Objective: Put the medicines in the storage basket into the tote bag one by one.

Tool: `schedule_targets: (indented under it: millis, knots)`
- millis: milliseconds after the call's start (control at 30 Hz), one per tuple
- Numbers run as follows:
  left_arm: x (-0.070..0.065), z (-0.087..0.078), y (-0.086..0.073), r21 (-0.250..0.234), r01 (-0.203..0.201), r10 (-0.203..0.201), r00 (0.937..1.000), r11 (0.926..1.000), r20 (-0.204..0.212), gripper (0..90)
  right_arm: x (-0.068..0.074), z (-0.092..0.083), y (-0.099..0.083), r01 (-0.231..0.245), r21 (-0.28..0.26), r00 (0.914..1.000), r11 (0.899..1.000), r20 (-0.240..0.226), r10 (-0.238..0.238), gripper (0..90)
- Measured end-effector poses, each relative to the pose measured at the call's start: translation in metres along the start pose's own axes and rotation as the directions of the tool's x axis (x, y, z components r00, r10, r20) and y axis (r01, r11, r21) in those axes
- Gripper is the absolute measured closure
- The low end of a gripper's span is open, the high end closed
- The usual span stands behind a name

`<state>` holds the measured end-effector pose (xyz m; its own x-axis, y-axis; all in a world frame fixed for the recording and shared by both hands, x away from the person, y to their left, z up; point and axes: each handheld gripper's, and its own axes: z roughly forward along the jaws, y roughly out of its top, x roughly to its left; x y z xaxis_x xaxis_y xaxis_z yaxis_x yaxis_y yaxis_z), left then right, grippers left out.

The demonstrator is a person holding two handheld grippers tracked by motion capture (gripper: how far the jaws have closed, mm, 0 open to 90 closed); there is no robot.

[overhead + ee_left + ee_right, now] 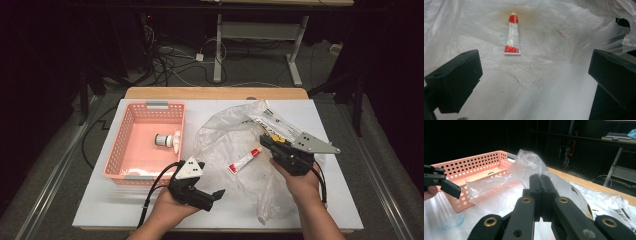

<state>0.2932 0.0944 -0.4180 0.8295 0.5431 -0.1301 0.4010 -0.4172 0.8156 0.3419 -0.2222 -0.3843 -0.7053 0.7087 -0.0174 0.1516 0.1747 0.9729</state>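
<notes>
We hold the plastic bag pinched tight in our right gripper. Our left gripper is wide open and empty. The little red tube lies inside the bag, just right of the pink basket. We should reach in slowly and grab its middle.

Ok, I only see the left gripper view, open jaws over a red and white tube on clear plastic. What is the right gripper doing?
Observer: The right gripper is shut, apparently pinching the clear plastic bag and holding its edge up.
Operator: Anything beside the bag?
Observer: A pink perforated plastic basket stands just left of it in the high view.
Operator: Is it empty?
Observer: No, a small white round container lies inside it.
</notes>
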Motion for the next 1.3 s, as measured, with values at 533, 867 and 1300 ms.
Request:
schedule_targets:
  millis: [533,867,1300]
  knots:
    - [0.033,-0.038,-0.016,-0.056,0.077,-0.083,0.9913,0.9955,-0.102,0.0,-0.001,0.000,-0.001,0.002,0.003,1.0000,1.000,0.003,-0.002,90.0]
    - [0.058,-0.056,-0.025,-0.058,0.120,-0.130,0.9690,0.9910,-0.210,0.0,0.000,0.000,-0.002,0.000,0.005,1.0000,1.000,-0.001,0.000,90.0]
    - [0.087,-0.086,-0.043,-0.068,0.192,-0.204,0.9222,0.9790,-0.329,0.0,-0.001,-0.001,-0.003,-0.003,0.005,1.0000,1.000,0.004,0.003,90.0]
